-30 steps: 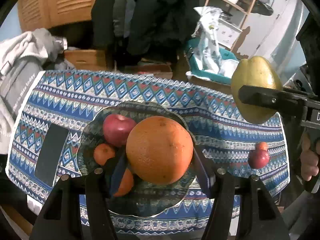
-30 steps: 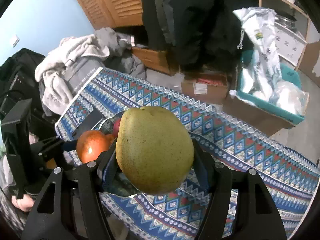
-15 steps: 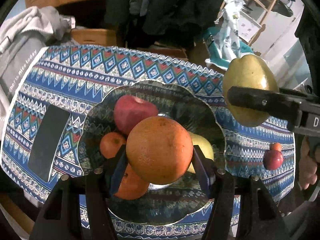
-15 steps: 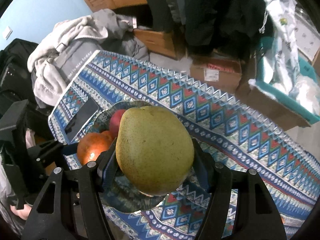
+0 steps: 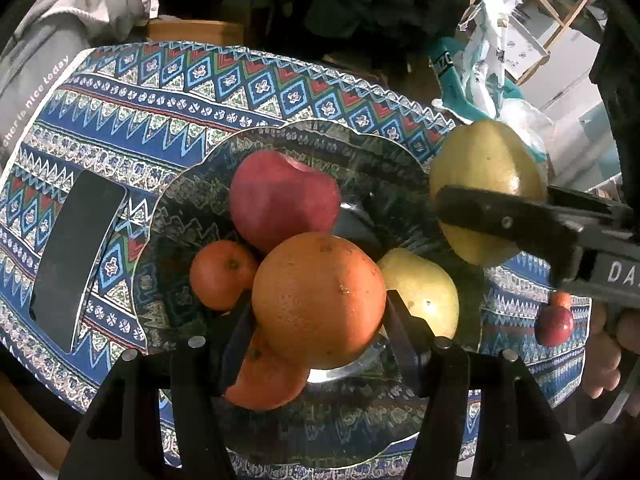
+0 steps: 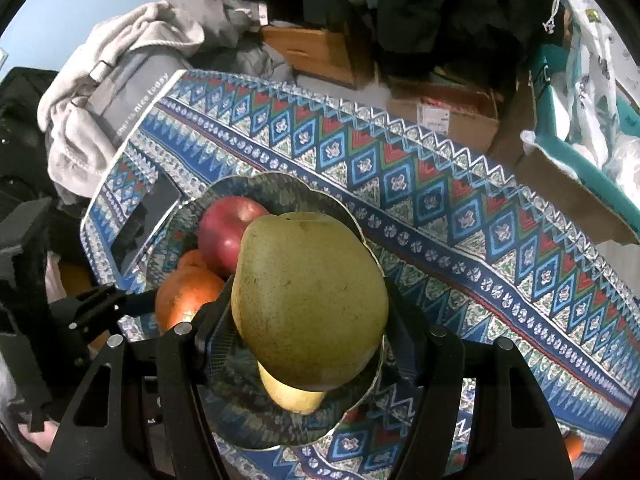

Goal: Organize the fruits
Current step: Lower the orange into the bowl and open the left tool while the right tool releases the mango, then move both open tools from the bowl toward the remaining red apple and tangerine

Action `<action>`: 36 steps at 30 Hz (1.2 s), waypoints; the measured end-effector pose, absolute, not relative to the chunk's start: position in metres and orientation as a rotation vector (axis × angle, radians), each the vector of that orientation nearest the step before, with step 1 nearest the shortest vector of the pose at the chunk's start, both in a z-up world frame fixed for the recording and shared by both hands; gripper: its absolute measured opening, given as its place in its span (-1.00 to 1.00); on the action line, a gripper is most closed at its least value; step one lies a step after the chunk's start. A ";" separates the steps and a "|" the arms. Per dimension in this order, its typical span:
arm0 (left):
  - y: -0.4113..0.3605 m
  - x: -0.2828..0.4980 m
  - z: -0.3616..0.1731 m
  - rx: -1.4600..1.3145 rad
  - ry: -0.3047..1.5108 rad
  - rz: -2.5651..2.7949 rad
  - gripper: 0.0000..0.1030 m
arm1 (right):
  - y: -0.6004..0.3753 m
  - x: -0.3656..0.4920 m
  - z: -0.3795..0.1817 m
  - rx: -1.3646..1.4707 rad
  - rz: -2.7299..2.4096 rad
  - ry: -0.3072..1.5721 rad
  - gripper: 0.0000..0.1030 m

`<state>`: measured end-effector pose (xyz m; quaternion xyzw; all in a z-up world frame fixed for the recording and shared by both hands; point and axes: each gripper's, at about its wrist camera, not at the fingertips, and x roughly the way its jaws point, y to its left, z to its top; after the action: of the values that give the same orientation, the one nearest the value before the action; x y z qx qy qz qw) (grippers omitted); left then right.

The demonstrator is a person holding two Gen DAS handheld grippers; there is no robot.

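Observation:
My left gripper [image 5: 318,320] is shut on a large orange [image 5: 319,300] and hangs just above a patterned glass plate [image 5: 192,184]. On the plate lie a red apple [image 5: 282,196], a small tangerine [image 5: 222,274], another orange [image 5: 268,380] and a yellow pear [image 5: 424,292]. My right gripper [image 6: 308,332] is shut on a green-yellow pear [image 6: 310,300] over the plate's [image 6: 280,184] right side, above the yellow pear [image 6: 292,396]. In the left wrist view that held pear [image 5: 486,172] shows at the right. A small red fruit [image 5: 554,326] and a small orange one [image 5: 562,299] lie on the cloth.
A black phone [image 5: 76,256] lies on the blue patterned tablecloth [image 6: 440,208] left of the plate. Beyond the table's far edge are a heap of grey clothes [image 6: 120,64], cardboard boxes [image 6: 320,48] and a teal basket [image 6: 580,168] with plastic bags.
Both grippers have sunk toward the plate with their fruit still held; the plate and its fruit now fill more of each view. The jaws have not moved.

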<state>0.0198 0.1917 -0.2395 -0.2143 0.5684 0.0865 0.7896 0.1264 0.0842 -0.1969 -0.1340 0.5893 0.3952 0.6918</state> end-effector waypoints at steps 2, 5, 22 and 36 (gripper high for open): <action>0.192 0.022 -0.242 -0.464 1.222 0.185 0.26 | 0.086 0.125 -0.201 -0.307 0.880 1.325 0.31; 0.193 0.024 -0.245 -0.472 1.222 0.184 0.26 | 0.089 0.123 -0.207 -0.317 0.884 1.338 0.31; 0.195 0.025 -0.243 -0.494 1.209 0.174 0.26 | 0.089 0.123 -0.201 -0.279 0.904 1.337 0.33; 0.190 0.014 -0.203 -0.427 1.149 0.207 0.36 | 0.069 0.112 -0.151 -0.325 0.844 1.216 0.33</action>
<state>0.0137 0.1896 -0.2032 -0.2000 0.5382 0.0968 0.8130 0.1118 0.0689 -0.1511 -0.1473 0.5514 0.3828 0.7264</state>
